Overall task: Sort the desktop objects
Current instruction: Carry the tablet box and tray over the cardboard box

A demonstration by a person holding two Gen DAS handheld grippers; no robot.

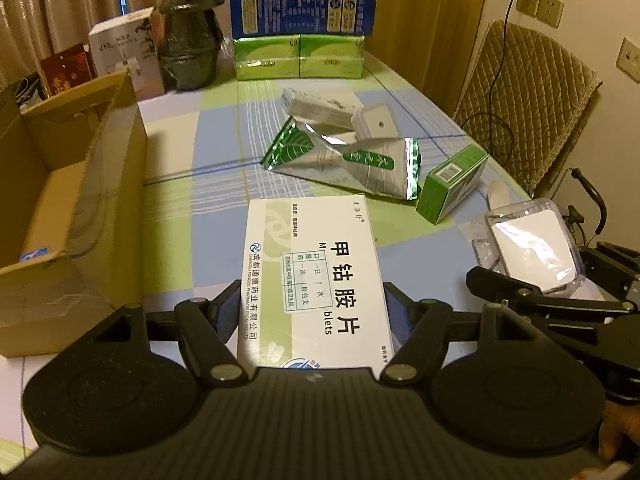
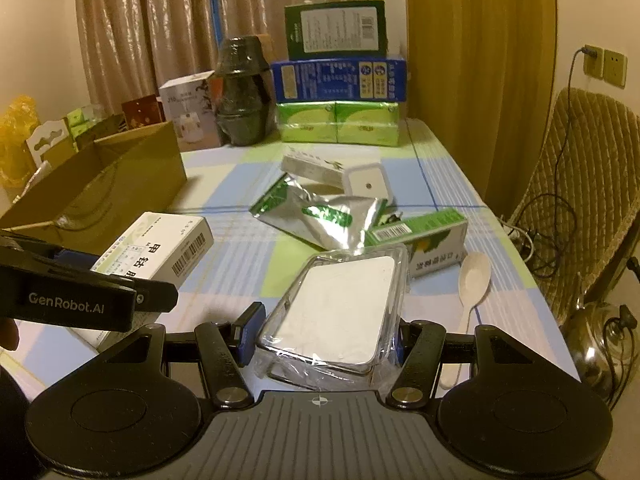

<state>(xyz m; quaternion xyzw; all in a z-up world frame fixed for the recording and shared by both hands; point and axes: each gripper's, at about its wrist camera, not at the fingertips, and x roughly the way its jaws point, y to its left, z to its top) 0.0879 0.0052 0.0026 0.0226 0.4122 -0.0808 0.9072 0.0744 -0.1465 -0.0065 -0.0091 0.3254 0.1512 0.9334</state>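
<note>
My left gripper (image 1: pixel 314 300) is shut on a white medicine box (image 1: pixel 316 280) with green print, its blue pads pressing both long sides, above the checked tablecloth. In the right wrist view this box (image 2: pixel 160 252) and the left gripper (image 2: pixel 80 300) show at the left. My right gripper (image 2: pixel 326 332) is shut on a clear plastic case (image 2: pixel 340 312) with a white insert. From the left wrist view that case (image 1: pixel 532 248) sits at the right edge in the right gripper (image 1: pixel 560 304).
An open cardboard box (image 1: pixel 72 208) stands at the left. On the table lie a silver-green foil pouch (image 1: pixel 344 164), a green carton (image 1: pixel 452 188), small white boxes (image 1: pixel 320 108) and a pale spoon (image 2: pixel 472 284). Stacked cartons (image 1: pixel 300 12), a dark jar (image 1: pixel 190 40), a chair (image 1: pixel 528 100).
</note>
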